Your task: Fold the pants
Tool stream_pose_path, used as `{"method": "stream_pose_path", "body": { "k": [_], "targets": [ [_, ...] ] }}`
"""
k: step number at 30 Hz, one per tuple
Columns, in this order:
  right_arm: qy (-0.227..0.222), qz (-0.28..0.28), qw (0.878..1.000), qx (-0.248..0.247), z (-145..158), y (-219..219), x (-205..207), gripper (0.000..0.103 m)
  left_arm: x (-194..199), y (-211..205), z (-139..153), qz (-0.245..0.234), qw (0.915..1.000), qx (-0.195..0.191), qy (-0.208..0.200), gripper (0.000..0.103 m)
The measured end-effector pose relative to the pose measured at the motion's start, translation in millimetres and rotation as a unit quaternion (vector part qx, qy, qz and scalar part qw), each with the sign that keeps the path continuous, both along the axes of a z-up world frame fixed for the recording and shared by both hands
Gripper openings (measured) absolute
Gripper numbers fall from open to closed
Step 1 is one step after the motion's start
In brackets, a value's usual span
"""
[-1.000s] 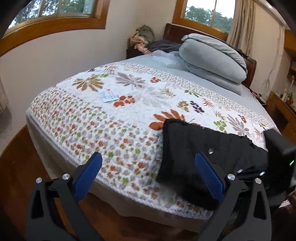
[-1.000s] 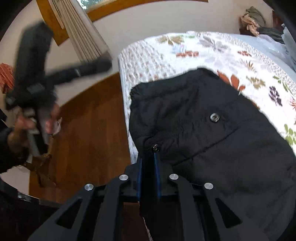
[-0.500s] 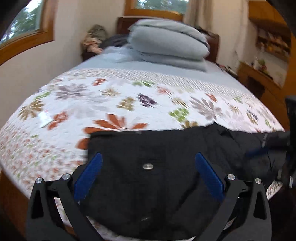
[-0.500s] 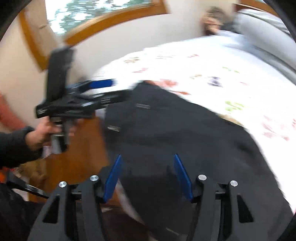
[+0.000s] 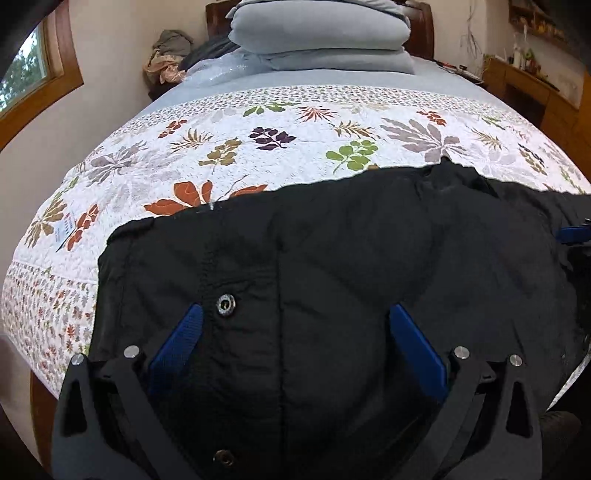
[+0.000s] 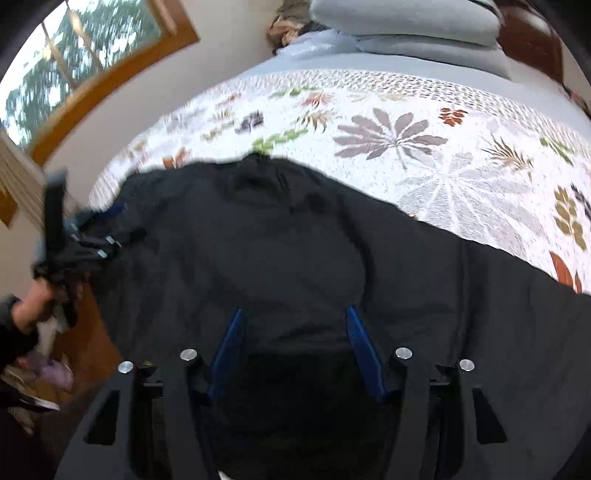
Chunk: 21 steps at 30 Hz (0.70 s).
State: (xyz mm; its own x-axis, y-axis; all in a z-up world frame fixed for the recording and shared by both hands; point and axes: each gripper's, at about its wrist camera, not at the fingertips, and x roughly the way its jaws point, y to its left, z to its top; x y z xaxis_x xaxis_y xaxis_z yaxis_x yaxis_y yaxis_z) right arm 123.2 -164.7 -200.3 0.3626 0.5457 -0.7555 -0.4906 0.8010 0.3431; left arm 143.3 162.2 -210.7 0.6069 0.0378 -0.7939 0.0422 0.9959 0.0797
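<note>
Pants (image 5: 332, 266): black, spread across lower frame on the bed's floral quilt (image 5: 295, 147).
Left hand-held gripper (image 5: 295, 332): I read jaws wide apart, holding nothing (snap button beside left pad).
Right hand-held gripper (image 6: 293, 332): parted, empty, above fabric.

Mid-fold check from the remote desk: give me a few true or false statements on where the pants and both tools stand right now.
1. The black pants lie on the floral quilt. True.
2. The left tool is clamped on the waistband. False: its jaws stand wide open, over the cloth.
3. The right tool is open with nothing pinched. True.
4. The pants are blue jeans. False: black, with a metal snap.
5. Grey pillows are stacked at the head of the bed. True.
</note>
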Motion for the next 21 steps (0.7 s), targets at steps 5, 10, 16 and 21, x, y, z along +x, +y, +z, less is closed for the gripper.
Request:
{"method": "stream_pose_path", "body": {
  "k": [5, 10, 16, 21],
  "targets": [
    [-0.006, -0.167, 0.982, 0.088, 37.0, -138.8, -27.1, 0.064, -4.1, -3.2, 18.6, 0.011, 0.9998, -0.012, -0.010, 0.101],
    [0.010, -0.337, 0.935, 0.112, 40.9, -288.7, -78.3, 0.065, -8.2, -21.9, 26.0, 0.004, 0.9998, -0.001, -0.019, 0.101],
    [0.027, -0.493, 0.866, 0.079, 21.7, -415.9, -150.5, 0.066, -9.0, -48.8, 27.3, -0.005, 0.9998, 0.014, -0.012, 0.101],
    [0.059, -0.510, 0.848, 0.132, -16.9, -451.2, -156.0, 0.067, -8.3, -64.5, 20.0, -0.003, 0.9999, 0.011, -0.005, 0.101]
  ]
}}
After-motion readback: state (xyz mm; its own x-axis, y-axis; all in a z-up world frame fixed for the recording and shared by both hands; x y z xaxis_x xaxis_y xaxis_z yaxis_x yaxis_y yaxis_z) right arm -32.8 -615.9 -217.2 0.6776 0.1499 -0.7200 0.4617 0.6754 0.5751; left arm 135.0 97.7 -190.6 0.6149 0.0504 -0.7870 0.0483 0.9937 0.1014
